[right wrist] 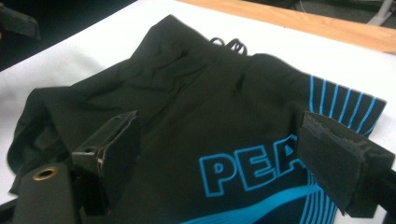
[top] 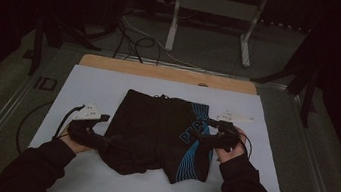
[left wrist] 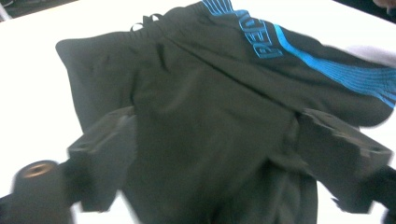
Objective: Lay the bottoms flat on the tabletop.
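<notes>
Black shorts (top: pixel 159 125) with blue stripes and blue lettering lie flat on a white sheet (top: pixel 84 84), waistband toward the far side. My left gripper (top: pixel 109 140) is at the rumpled left leg of the shorts (left wrist: pixel 210 93). It (left wrist: pixel 210 154) is open, its jaws wide apart with black cloth spread between them. My right gripper (top: pixel 203 132) hovers over the striped right side. It (right wrist: pixel 219 154) is open too, straddling the blue lettering (right wrist: pixel 252 168) on the shorts (right wrist: pixel 196 102). A drawstring (right wrist: pixel 229 44) shows at the waistband.
The white sheet covers a wooden table whose bare edge (top: pixel 166 73) runs along the far side. Beyond it, cables (top: pixel 136 40) lie on the floor and a metal frame (top: pixel 210 11) stands. Bare sheet lies on both sides of the shorts.
</notes>
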Demonstrator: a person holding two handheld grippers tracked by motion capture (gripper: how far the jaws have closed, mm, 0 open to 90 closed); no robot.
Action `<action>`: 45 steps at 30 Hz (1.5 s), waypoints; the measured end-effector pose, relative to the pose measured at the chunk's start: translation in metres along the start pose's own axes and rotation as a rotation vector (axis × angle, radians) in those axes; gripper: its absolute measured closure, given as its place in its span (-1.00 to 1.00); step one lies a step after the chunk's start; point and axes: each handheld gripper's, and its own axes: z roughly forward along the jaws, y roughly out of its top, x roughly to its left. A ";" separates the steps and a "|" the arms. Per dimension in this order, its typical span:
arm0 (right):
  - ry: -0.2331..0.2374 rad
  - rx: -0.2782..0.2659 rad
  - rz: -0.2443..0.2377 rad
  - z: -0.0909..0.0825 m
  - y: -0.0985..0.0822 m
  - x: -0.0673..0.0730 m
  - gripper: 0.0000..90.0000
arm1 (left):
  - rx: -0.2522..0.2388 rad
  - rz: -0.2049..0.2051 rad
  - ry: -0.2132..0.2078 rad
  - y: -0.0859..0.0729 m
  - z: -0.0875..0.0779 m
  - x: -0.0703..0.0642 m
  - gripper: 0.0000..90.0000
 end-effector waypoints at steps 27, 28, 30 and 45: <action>0.014 0.048 0.026 -0.002 -0.024 0.002 -0.67 | 0.098 -0.120 -0.112 -0.041 -0.006 0.017 1.00; 0.010 0.050 0.026 -0.002 -0.024 0.002 -0.67 | 0.111 -0.146 -0.111 -0.043 -0.005 0.021 1.00; 0.012 0.049 0.025 -0.002 -0.024 0.002 -0.67 | 0.129 -0.162 -0.085 -0.045 -0.003 0.023 0.87; 0.008 0.061 0.014 -0.002 -0.026 0.001 -0.66 | 0.266 -0.041 0.073 -0.038 0.027 -0.032 0.27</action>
